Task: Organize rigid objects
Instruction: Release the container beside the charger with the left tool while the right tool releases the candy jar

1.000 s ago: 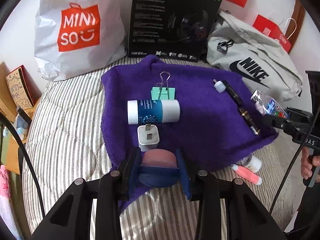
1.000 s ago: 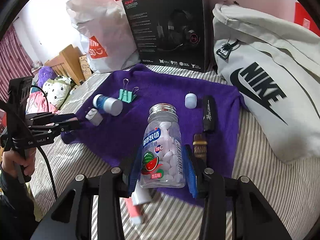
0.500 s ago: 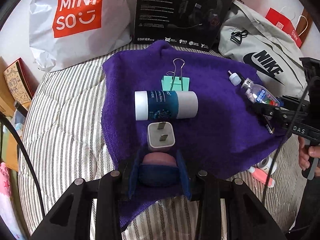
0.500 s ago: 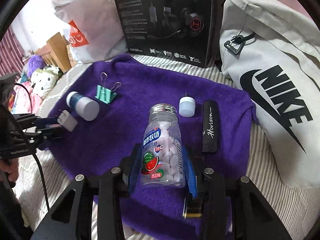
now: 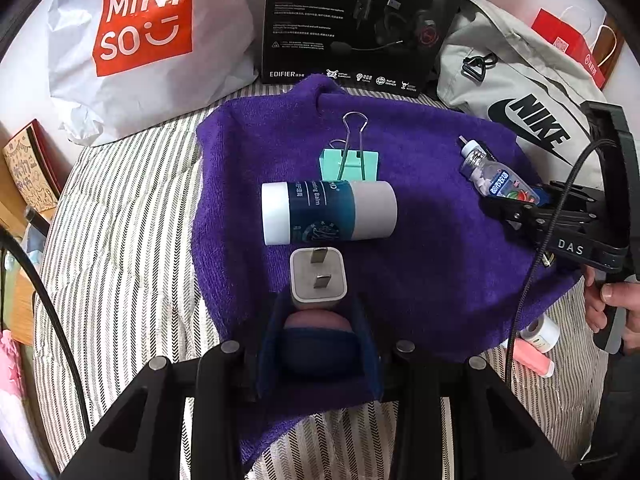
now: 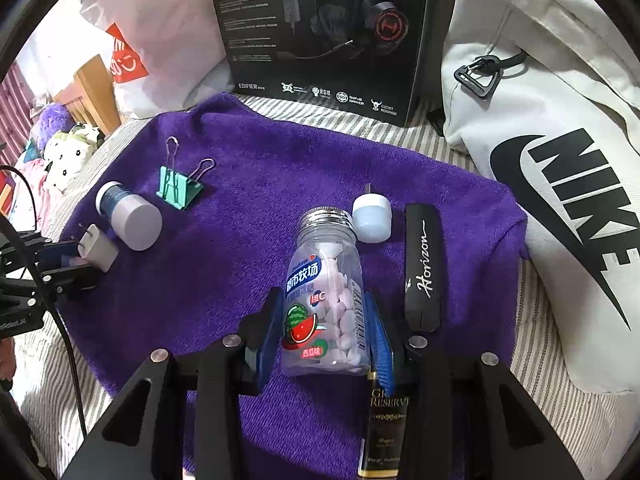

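The right tool [image 6: 324, 320] grips a clear candy bottle [image 6: 324, 300] full of white tablets, over the purple towel [image 6: 260, 184] on the bed. The left tool [image 5: 318, 336] clamps a pink-and-navy round object [image 5: 318, 340] touching the white charger plug [image 5: 318, 276]. Bare towel lies between the balm tube [image 5: 328, 212] and the bottle.

MINISO on the white bag [image 5: 148, 40], NIKE on the grey bag [image 6: 560, 208], EDIFIER on the black box [image 5: 360, 20].

The right gripper [image 6: 324, 320] clamps a clear candy bottle [image 6: 324, 300] between its blue fingers [image 6: 268, 332], cap pointing away. Just beyond the right finger lie a white cap [image 6: 372, 218] and black Horizon case [image 6: 422, 264] on the purple towel [image 6: 280, 168].
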